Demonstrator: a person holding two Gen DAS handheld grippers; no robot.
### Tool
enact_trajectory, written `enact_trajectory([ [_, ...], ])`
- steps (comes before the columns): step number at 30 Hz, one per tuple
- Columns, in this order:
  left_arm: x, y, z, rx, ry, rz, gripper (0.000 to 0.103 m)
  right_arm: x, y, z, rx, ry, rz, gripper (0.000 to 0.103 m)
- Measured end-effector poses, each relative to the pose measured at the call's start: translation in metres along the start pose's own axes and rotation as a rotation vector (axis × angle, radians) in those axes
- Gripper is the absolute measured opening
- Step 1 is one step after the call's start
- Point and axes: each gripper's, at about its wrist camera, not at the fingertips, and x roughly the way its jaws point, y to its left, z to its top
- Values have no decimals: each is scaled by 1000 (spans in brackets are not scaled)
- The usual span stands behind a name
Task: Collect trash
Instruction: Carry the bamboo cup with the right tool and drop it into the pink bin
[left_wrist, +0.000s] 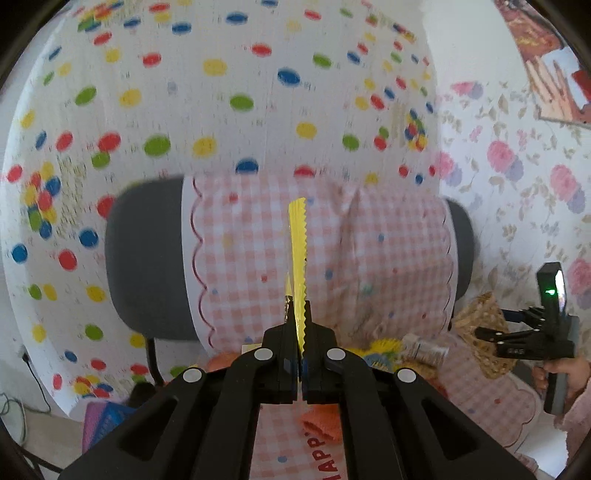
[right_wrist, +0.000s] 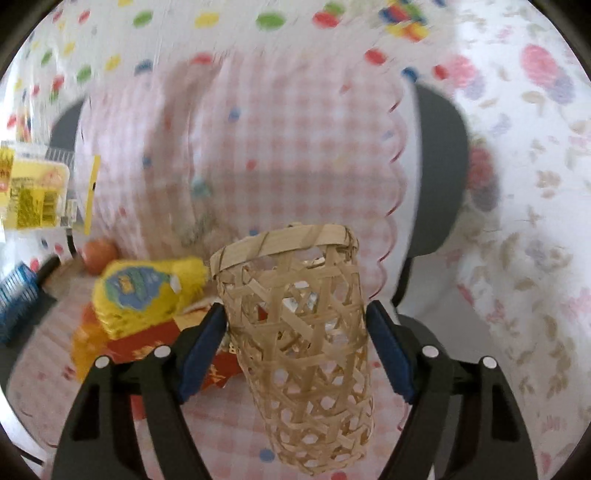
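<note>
The left tongs (left_wrist: 300, 354) are seen fully closed, and a thin yellow foil wrapper with a zigzag edge (left_wrist: 297, 254) is pinched between the black tips, standing upright above them. The same wrapper (right_wrist: 92, 192) is seen at the far left of the right wrist view, raised well above the worktop.

The right tongs (right_wrist: 295, 336) are held wide, and a tall woven bamboo basket with an open lattice wall (right_wrist: 303, 332) is set between the blue pads (right_wrist: 201, 343). Both pads lie against the basket's sides; the basket is tilted, with its banded rim turned away from the camera. Small pieces can be made out through the lattice, but what they are cannot be told.

In the left wrist view, the right tongs (left_wrist: 487, 338) and the basket (left_wrist: 484, 332) are seen at the right edge, gripped by a person's hand (left_wrist: 565, 373).

A pink gingham cloth (right_wrist: 229, 424) covers the worktop. On it, left of the basket, lie a yellow mesh bag with a blue label (right_wrist: 147, 291) and red and yellow packaging (right_wrist: 147, 343). A grey chair draped in gingham (left_wrist: 144, 258) stands behind.
</note>
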Motion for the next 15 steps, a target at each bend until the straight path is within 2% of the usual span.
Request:
enact_trajectory([
  [7, -40, -36, 12, 22, -52, -128, 1, -84, -18, -12, 112, -78, 26, 77],
  [11, -52, -71, -2, 39, -38, -236, 1, -121, -21, -35, 178, -96, 17, 77],
  [15, -61, -108, -21, 56, -13, -342, 1, -143, -24, -58, 207, -87, -28, 77],
])
